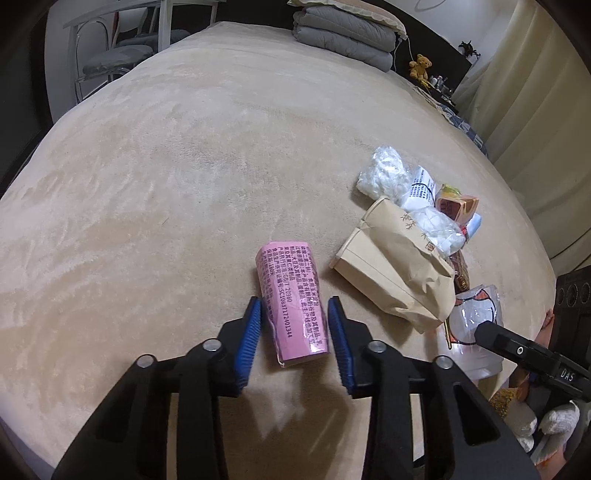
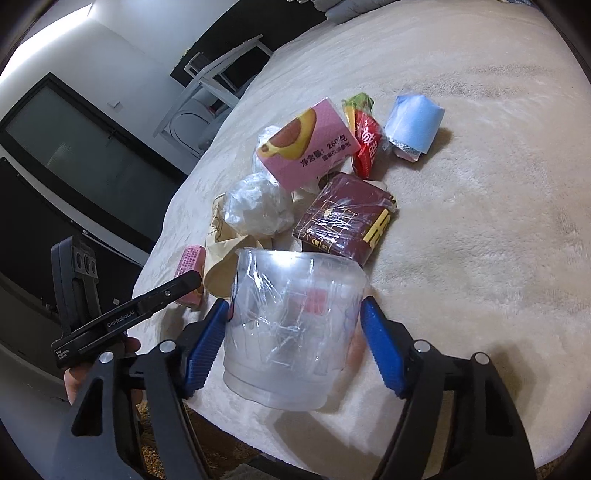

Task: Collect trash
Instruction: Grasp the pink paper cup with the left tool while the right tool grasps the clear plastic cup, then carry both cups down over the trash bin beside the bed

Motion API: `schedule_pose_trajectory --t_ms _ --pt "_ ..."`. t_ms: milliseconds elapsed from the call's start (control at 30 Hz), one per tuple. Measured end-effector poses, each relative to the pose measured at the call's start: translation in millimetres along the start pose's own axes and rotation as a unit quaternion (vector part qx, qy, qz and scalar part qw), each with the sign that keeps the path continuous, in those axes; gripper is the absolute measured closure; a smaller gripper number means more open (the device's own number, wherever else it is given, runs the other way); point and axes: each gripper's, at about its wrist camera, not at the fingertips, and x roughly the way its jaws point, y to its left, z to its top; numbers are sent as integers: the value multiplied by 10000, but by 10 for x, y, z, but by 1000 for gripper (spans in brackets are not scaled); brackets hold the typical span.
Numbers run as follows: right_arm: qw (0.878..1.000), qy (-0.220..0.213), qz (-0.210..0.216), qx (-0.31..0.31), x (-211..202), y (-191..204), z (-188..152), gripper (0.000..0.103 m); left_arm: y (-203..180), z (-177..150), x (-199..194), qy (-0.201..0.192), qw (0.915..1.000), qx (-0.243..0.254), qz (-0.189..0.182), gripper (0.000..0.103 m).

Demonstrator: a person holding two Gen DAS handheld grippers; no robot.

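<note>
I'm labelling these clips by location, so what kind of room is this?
Most likely a bedroom: the trash lies on a wide beige bed cover, with folded grey quilts stacked at the far end and a small teddy bear beside them.

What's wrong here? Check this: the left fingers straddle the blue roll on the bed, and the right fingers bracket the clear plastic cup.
One error: the left wrist view shows the left gripper straddling a pink package, not blue. The right gripper does bracket the clear plastic cup.

Pink printed wrapper roll [image 1: 291, 306] shows "GB/T 20980" and "SC10837172401344" (other characters too small to read). Pink cardboard box [image 2: 308, 144] reads "净含量: 260克". Black gripper arm [image 2: 122, 318] reads "GenRobot.AI"; the other's black body [image 1: 532, 356] "DAS".
</note>
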Motion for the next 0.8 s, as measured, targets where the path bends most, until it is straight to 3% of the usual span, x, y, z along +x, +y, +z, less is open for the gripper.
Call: schedule_pose_trajectory --t_ms 400,800 --pt "9988 -456 -64 -160 -249 -55 -184 33 70 -141 -326 -472 9988 -130 -77 75" --pt "9942 -986 -197 -393 -779 -71 -479 33 -284 -717 -873 -1273 9896 101 -659 75"
